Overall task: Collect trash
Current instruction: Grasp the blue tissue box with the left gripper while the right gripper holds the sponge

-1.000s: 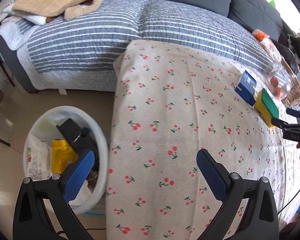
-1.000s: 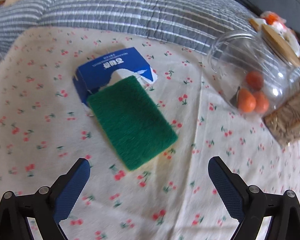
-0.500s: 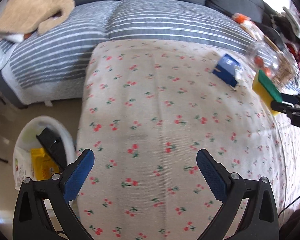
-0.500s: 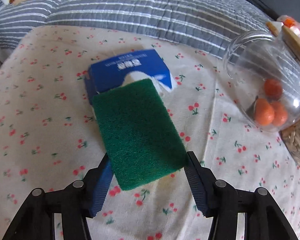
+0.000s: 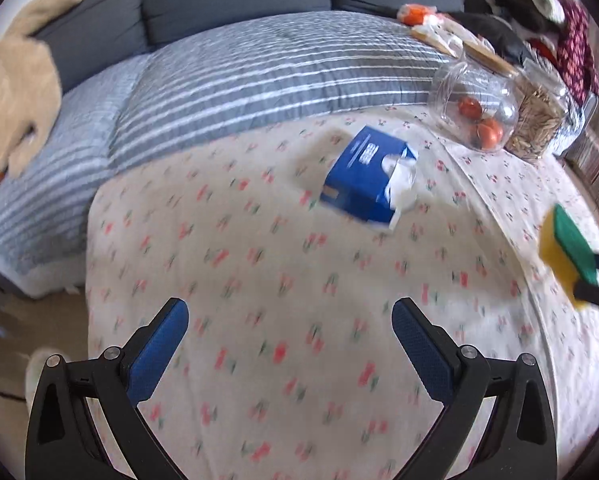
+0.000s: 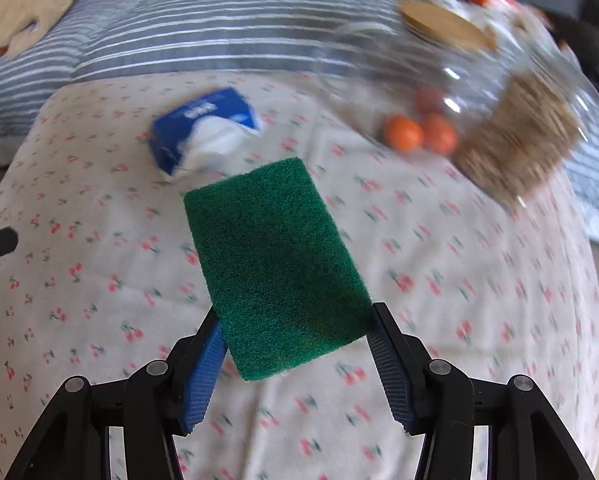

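Note:
My right gripper [image 6: 295, 344] is shut on a green and yellow sponge [image 6: 275, 264] and holds it above the cherry-print tablecloth [image 6: 79, 264]. The sponge also shows at the right edge of the left wrist view [image 5: 567, 244]. A blue tissue box [image 5: 365, 174] with white tissue sticking out lies on the cloth beyond my left gripper [image 5: 291, 344], which is open and empty above the cloth. The box shows in the right wrist view [image 6: 203, 128] past the sponge.
A clear jar on its side with orange fruits [image 5: 475, 108] and a jar of brown grain [image 5: 539, 120] sit at the table's far right. A striped blanket [image 5: 239, 80] covers the sofa behind. A white bin rim [image 5: 35, 368] peeks at lower left.
My right gripper closed on the sponge and lifted it off the tissue box. My left gripper swung right, away from the bin and toward the tissue box.

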Demonstrator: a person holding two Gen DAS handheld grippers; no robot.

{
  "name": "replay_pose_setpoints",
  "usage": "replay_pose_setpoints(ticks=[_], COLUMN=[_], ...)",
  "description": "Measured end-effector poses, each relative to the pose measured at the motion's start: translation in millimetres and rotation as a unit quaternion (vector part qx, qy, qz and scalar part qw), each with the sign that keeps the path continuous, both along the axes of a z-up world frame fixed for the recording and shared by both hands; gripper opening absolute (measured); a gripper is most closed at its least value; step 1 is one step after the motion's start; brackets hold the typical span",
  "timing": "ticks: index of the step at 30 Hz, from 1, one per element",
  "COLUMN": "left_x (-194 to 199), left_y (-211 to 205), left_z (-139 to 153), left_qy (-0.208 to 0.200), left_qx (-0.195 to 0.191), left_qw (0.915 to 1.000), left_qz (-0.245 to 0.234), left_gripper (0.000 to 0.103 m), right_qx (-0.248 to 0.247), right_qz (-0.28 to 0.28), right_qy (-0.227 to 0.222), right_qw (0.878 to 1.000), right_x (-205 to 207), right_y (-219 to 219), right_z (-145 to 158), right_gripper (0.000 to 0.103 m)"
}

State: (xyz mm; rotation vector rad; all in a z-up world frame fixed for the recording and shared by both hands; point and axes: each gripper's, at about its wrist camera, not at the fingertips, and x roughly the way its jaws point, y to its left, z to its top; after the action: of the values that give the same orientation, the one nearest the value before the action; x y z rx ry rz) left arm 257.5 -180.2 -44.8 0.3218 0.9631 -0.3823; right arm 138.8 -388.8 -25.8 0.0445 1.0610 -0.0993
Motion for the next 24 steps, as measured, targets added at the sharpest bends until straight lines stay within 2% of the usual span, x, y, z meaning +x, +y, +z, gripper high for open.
replay_pose_setpoints(ticks=[3, 7, 16, 18, 20, 22, 24], left_x=[17.6, 42.7, 80.1, 87.0, 91.1, 92.2, 91.2], left_y=[-30.1, -64.8, -95.7, -94.5, -90.2, -86.6, -82.7], left_z=[-3.0, -11.7, -36.2, -41.1, -43.6, -42.7, -41.9], left_qy=[-0.012, -0.017, -0.006, 0.010, 0.026, 0.026, 0.031], left_qx=[0.013, 0.011, -0.008, -0.018, -0.042, -0.049, -0.054], left_qw=[0.9997, 0.9994, 0.9998, 0.9997, 0.9987, 0.9984, 0.9980], left_qz=[-0.015, -0.029, -0.016, -0.011, -0.010, -0.006, -0.008], left_gripper=[0.102, 0.100, 0.087, 0.075, 0.070, 0.061, 0.060], right_qx=[0.016, 0.044, 0.040, 0.041, 0.045, 0.046, 0.044], right_qz=[-0.024, -0.053, -0.100, -0.102, -0.100, -0.097, -0.096], right_qy=[0.026, 0.052, 0.045, 0.049, 0.054, 0.058, 0.060], right_qw=[0.999, 0.996, 0.993, 0.993, 0.992, 0.993, 0.993], right_x=[-3.4, -4.6, -5.3, -5.1, -5.4, -5.5, -6.8], right_y=[-16.8, -45.5, -97.0, -99.9, -101.5, -102.4, -103.6], right_z=[-14.1, -30.1, -31.2, -33.9, -37.7, -40.6, -41.7], right_gripper=[0.061, 0.061, 0.061, 0.061, 0.061, 0.061, 0.061])
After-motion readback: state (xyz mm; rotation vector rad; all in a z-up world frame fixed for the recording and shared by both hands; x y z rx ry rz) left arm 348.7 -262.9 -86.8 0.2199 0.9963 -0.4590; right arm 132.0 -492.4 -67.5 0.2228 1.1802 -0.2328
